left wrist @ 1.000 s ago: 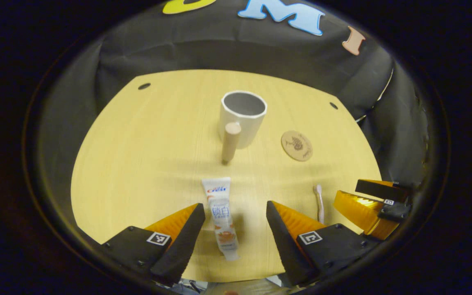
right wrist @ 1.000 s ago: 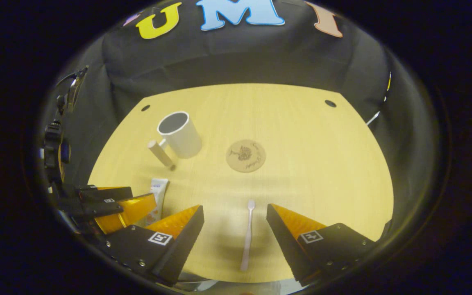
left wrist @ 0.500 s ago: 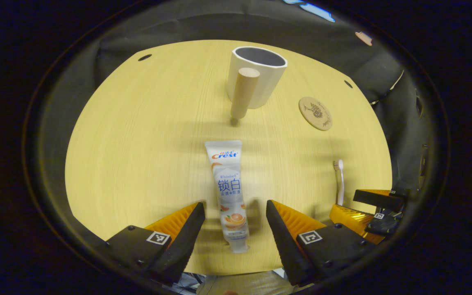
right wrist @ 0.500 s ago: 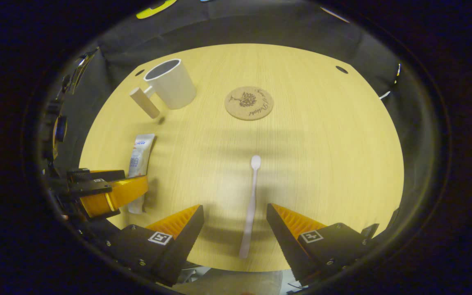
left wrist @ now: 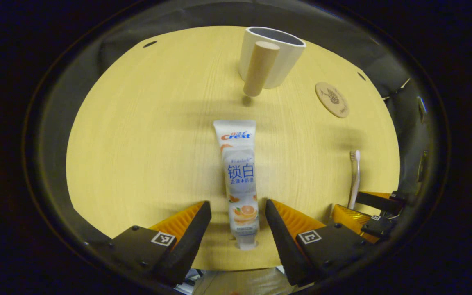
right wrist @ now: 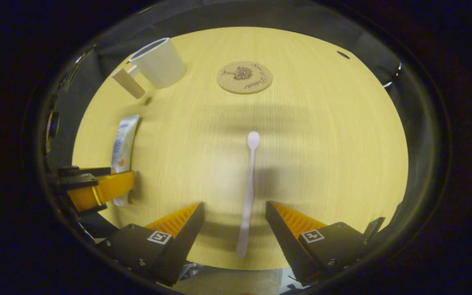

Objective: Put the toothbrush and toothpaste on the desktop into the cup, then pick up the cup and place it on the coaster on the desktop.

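Two grippers low over the desk (left wrist: 137,135), left gripper (left wrist: 236,213) fingers apart astride the toothpaste (left wrist: 240,180), right gripper (right wrist: 234,213) fingers apart astride the toothbrush (right wrist: 248,192), cup (left wrist: 275,57) and coaster (right wrist: 244,77) beyond.

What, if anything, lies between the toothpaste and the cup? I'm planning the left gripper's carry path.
The cup's wooden handle juts from the cup toward the toothpaste, right on the straight line between them. The bare desktop lies otherwise between them. The left gripper straddles the tube, open; going in over the rim would probably clear the handle.
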### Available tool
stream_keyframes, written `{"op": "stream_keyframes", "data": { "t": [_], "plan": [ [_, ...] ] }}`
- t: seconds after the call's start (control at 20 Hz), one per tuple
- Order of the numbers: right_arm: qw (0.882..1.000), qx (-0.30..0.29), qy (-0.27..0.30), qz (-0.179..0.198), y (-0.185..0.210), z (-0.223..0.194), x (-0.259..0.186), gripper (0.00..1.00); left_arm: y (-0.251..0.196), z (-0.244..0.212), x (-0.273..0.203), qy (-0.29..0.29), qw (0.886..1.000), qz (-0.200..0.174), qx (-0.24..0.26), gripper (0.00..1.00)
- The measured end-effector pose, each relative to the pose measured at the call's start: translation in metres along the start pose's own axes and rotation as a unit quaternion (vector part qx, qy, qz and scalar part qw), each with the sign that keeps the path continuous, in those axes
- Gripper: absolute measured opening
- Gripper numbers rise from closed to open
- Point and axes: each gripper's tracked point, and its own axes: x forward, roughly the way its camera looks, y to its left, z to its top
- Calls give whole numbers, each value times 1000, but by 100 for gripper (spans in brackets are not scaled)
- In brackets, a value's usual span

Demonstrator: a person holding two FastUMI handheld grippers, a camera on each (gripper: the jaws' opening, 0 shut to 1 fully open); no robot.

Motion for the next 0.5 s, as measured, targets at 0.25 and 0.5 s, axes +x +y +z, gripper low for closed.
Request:
{"op": "stream_keyframes", "data": {
  "t": [0.25,0.5],
  "plan": [
    [1000,0,16,-16,0,2,2,94,2,1,-1,15,1000,18,6,93],
    [997,66,34,-29,-2,2,1,86,2,9,-1,-4,1000,17,-1,73]
  ]
}}
